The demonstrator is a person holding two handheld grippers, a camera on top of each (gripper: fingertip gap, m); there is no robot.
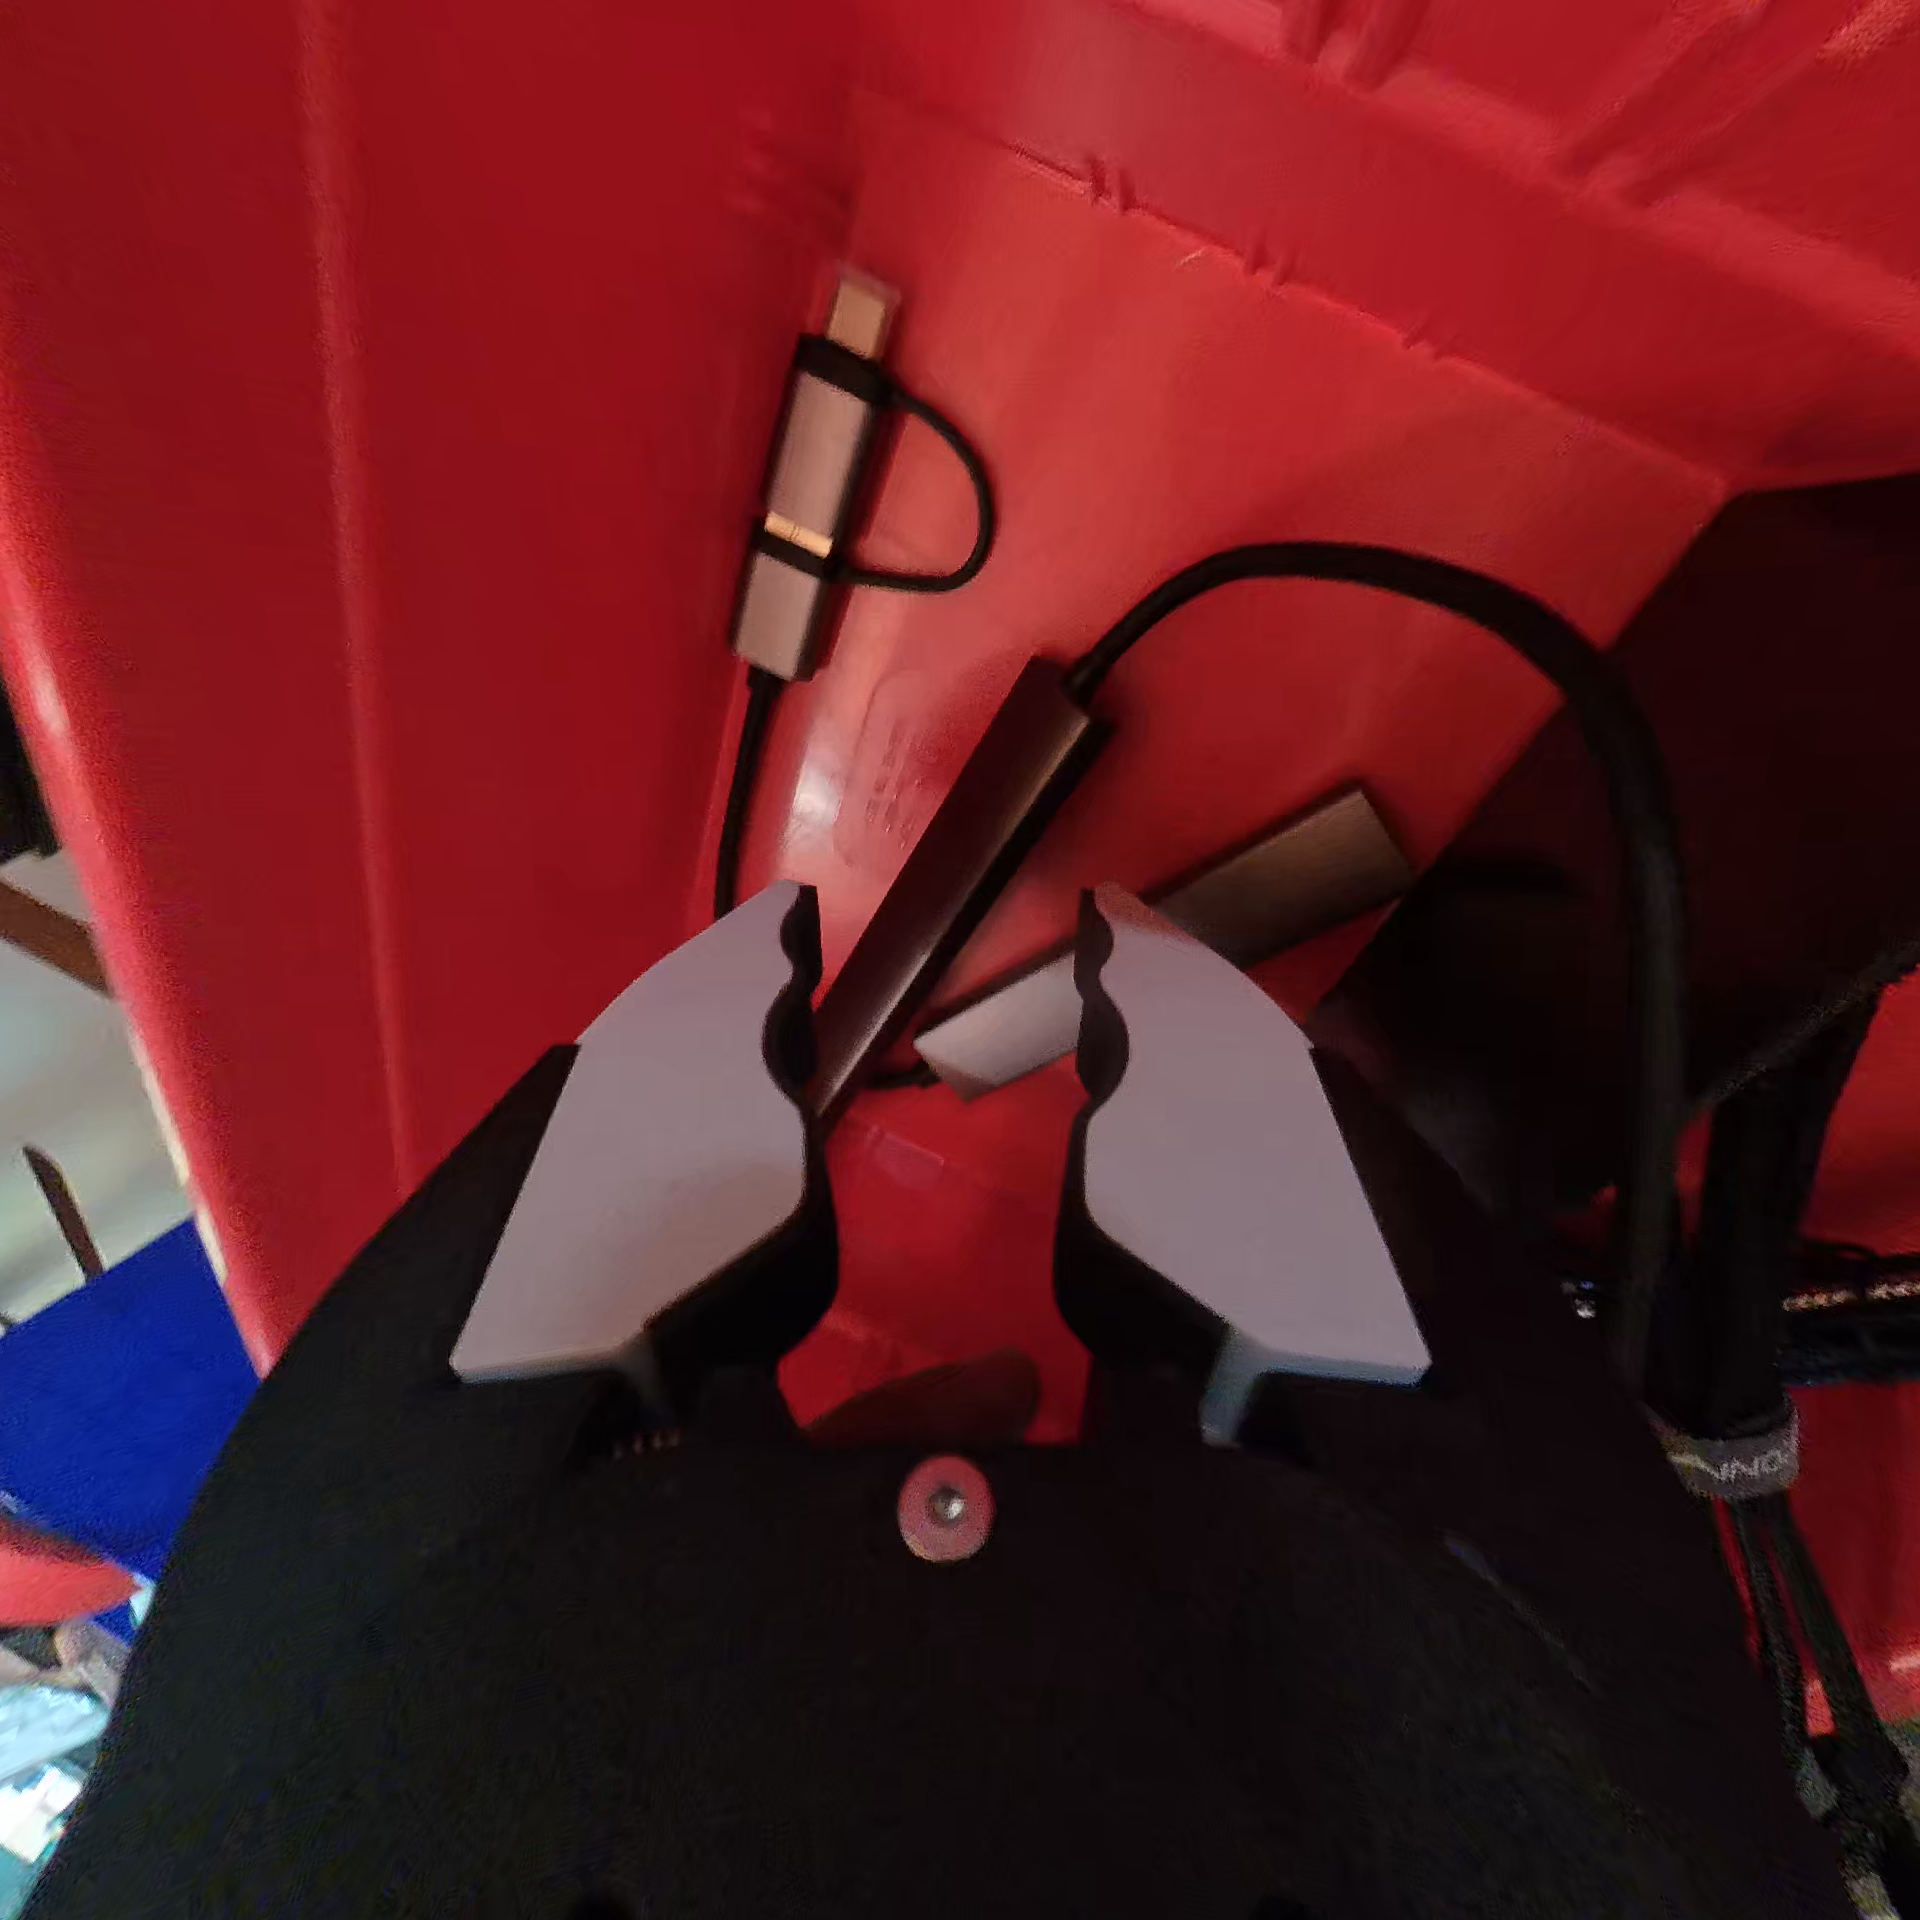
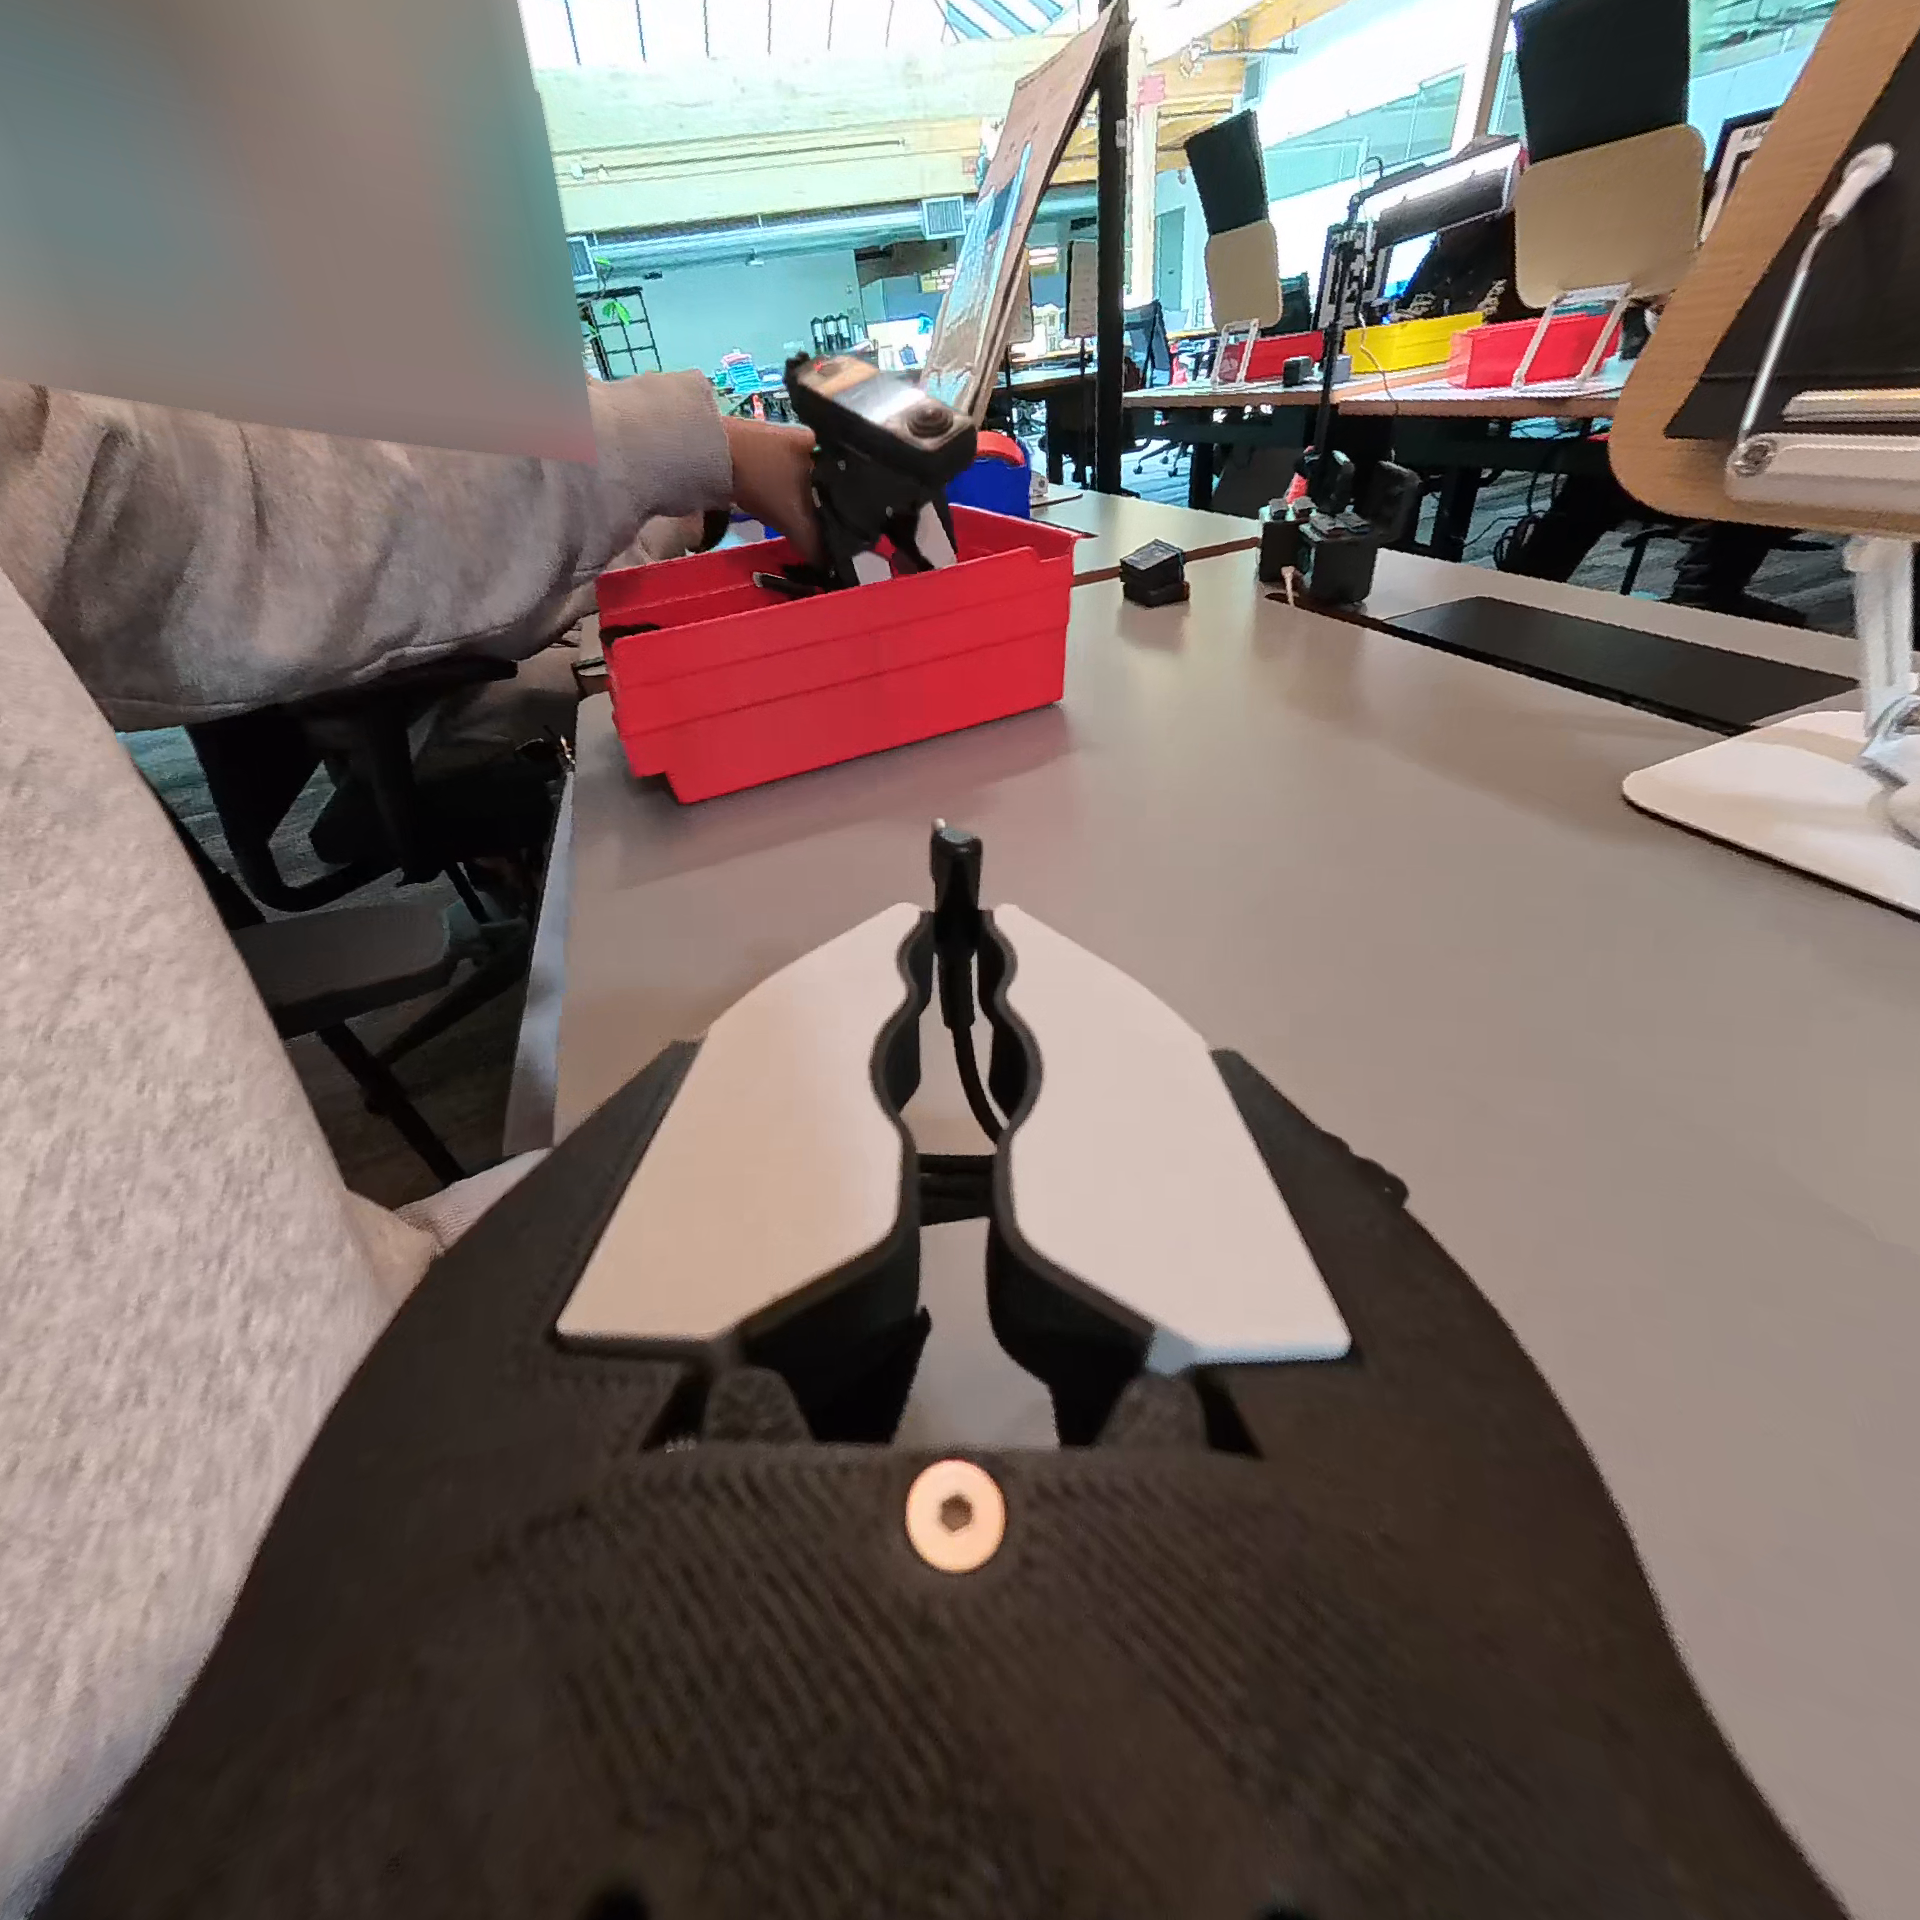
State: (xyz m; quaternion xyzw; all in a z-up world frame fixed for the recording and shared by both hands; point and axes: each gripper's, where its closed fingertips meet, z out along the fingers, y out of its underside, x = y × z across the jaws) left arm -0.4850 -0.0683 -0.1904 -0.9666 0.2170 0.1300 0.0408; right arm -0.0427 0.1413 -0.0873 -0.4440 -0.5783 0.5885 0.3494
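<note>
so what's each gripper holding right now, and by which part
The right gripper pinches a black cable plug by its body. The left gripper is open inside the red bin.

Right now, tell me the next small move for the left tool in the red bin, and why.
Probably shift the left tool slightly to its left and close. Its fingers are open inside the red bin, and the dark slim hub runs slantwise through the gap, hard against the left finger, not centred. The right tool is shut on a black cable plug over the grey table.
</note>
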